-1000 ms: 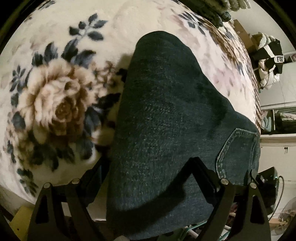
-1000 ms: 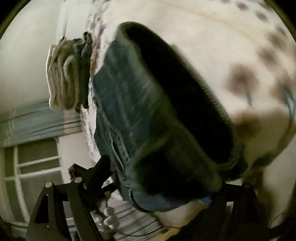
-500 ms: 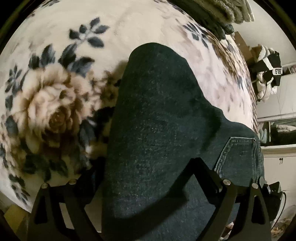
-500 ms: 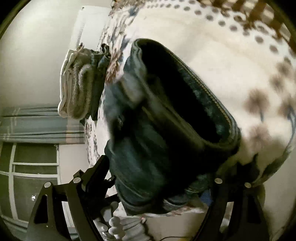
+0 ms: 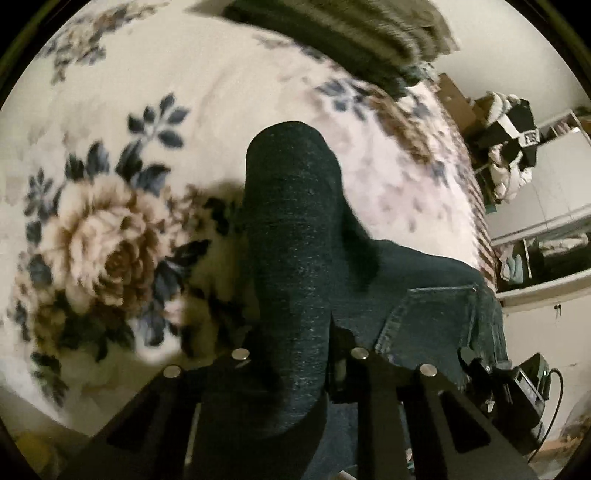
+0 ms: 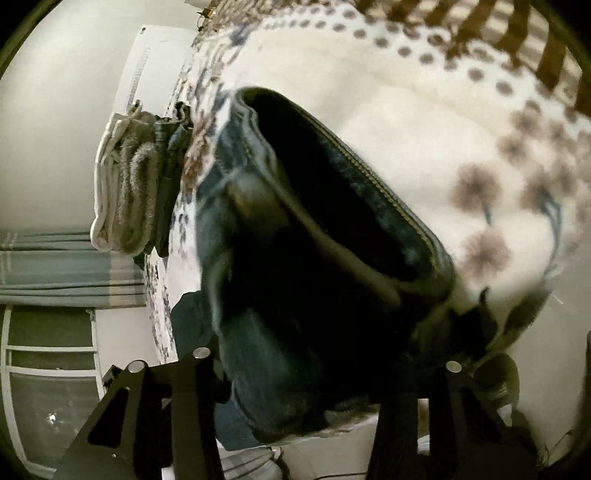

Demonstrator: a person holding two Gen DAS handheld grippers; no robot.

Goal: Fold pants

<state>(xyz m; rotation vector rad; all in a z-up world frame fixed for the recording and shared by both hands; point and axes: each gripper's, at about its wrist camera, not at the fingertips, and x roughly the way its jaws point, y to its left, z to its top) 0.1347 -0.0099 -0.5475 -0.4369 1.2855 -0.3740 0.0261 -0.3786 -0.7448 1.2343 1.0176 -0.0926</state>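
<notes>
The dark blue jeans (image 5: 295, 266) lie on a cream floral blanket (image 5: 110, 221). In the left wrist view a bunched fold of denim rises between my fingers, and a back pocket (image 5: 436, 317) shows at the right. My left gripper (image 5: 299, 356) is shut on that fold. In the right wrist view the jeans' open waistband (image 6: 332, 229) with its zipper faces me, lifted off the blanket (image 6: 424, 147). My right gripper (image 6: 325, 362) stands wide, its fingers on either side of the waist; whether the pads touch the cloth is hidden.
A stack of folded clothes (image 6: 129, 192) lies at the far end of the bed, also in the left wrist view (image 5: 351, 33). Clothes hang on a rack (image 5: 513, 147) by white cabinets. A curtained window (image 6: 48, 295) is at the left.
My left gripper's fingers closed inward, from wide apart to pinching a fold of denim. The right view shifted, with the waistband opening wider and further from the camera.
</notes>
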